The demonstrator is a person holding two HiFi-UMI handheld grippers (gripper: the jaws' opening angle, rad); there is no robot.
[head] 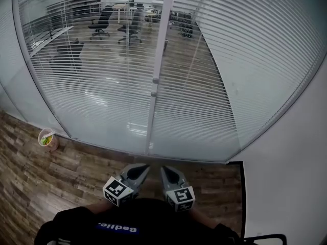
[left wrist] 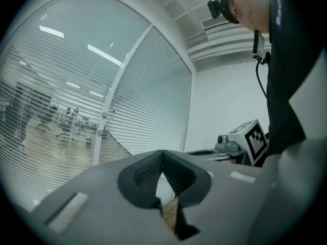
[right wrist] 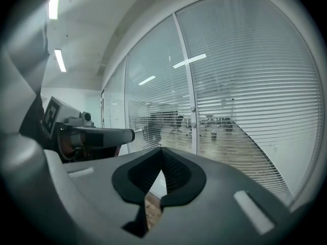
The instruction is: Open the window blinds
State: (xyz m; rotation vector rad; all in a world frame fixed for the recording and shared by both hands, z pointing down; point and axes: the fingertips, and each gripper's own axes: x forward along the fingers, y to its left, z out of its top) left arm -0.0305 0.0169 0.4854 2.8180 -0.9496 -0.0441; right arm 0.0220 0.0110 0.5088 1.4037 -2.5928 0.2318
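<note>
Your left gripper [head: 145, 168] and right gripper [head: 164, 170] both rest closed and empty near your body. Risk: reaching with jaws closed, you would knock the window blinds [head: 214, 75] instead of gripping their control. They hang far ahead, well apart from both tips, spanning left to right.
</note>
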